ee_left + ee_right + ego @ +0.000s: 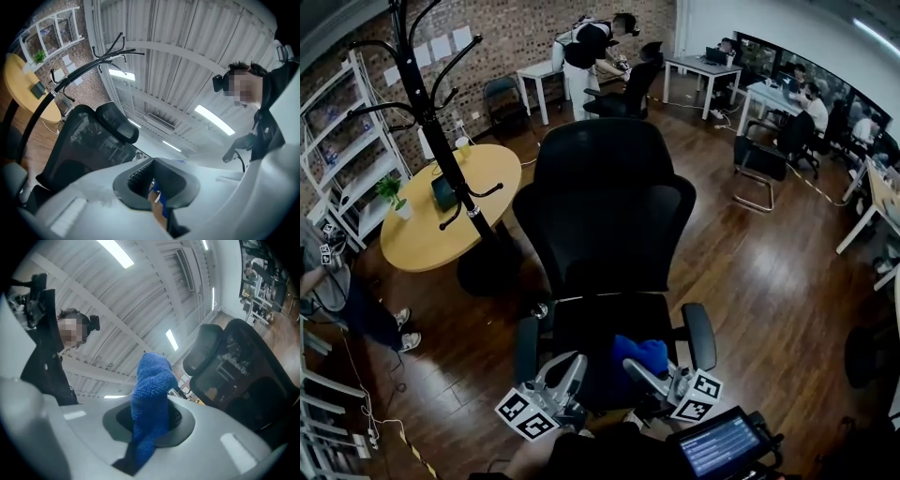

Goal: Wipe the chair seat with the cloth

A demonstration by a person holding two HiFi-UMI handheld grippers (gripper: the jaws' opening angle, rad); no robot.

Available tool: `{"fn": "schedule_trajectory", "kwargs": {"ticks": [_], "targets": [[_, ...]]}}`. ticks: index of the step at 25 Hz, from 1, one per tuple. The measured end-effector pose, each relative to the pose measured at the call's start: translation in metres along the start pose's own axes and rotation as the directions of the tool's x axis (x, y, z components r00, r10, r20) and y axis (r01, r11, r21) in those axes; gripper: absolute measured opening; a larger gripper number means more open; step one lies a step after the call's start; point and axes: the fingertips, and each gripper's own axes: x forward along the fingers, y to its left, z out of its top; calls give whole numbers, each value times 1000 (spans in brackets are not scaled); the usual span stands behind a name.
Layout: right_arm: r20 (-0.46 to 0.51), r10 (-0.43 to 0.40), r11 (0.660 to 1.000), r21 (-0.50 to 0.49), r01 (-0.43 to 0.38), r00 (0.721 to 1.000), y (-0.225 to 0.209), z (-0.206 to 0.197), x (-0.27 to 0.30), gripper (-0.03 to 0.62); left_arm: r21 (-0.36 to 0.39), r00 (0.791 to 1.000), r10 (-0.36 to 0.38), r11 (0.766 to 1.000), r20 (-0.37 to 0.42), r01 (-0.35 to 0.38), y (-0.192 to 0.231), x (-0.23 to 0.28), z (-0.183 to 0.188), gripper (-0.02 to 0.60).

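The black office chair's seat (pixel 586 330) lies right below me in the head view, its mesh backrest (pixel 605 206) standing behind it. A blue cloth (pixel 641 354) rests bunched on the seat's front right part, and my right gripper (pixel 634 367) is shut on it. In the right gripper view the cloth (pixel 151 390) sticks up from between the closed jaws of the right gripper (pixel 151 423), which points up at the ceiling. My left gripper (pixel 571 364) hovers over the seat's front left, shut and empty. In the left gripper view the left gripper (pixel 154 188) shows closed jaws beside the chair back (pixel 79 140).
Armrests (pixel 526 349) (pixel 700 335) flank the seat. A black coat stand (pixel 431 122) and a round yellow table (pixel 431 220) stand to the left behind the chair. A person (pixel 333 286) stands at the far left by white shelving (pixel 337 159). Desks and people fill the back right.
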Motion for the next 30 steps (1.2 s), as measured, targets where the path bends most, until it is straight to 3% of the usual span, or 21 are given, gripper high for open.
{"fn": "schedule_trajectory", "kwargs": {"ticks": [5, 8, 14, 18, 24, 30], "targets": [[11, -68, 997, -46, 68, 998, 30, -13, -24, 49, -6, 994, -106, 994, 5, 106, -33, -12, -7, -8], [-11, -108, 992, -62, 107, 994, 56, -37, -23, 49, -7, 991, -133, 991, 20, 133, -45, -45, -1, -8], [-51, -142, 990, -35, 140, 989, 95, -87, -16, 49, -43, 1000, -15, 999, 18, 16, -25, -143, 0, -8], [-58, -112, 993, -34, 111, 992, 113, -93, -12, 49, -25, 1000, 21, 999, 21, -21, -29, -173, 4, -8], [-62, -83, 992, -96, 76, 995, 130, -76, -16, 49, -33, 994, -31, 999, 108, 34, -58, -150, 10, -8], [3, -100, 989, -106, 99, 995, 129, -50, -46, 49, -5, 988, -130, 991, 89, 131, -96, -100, 5, -8]]}}
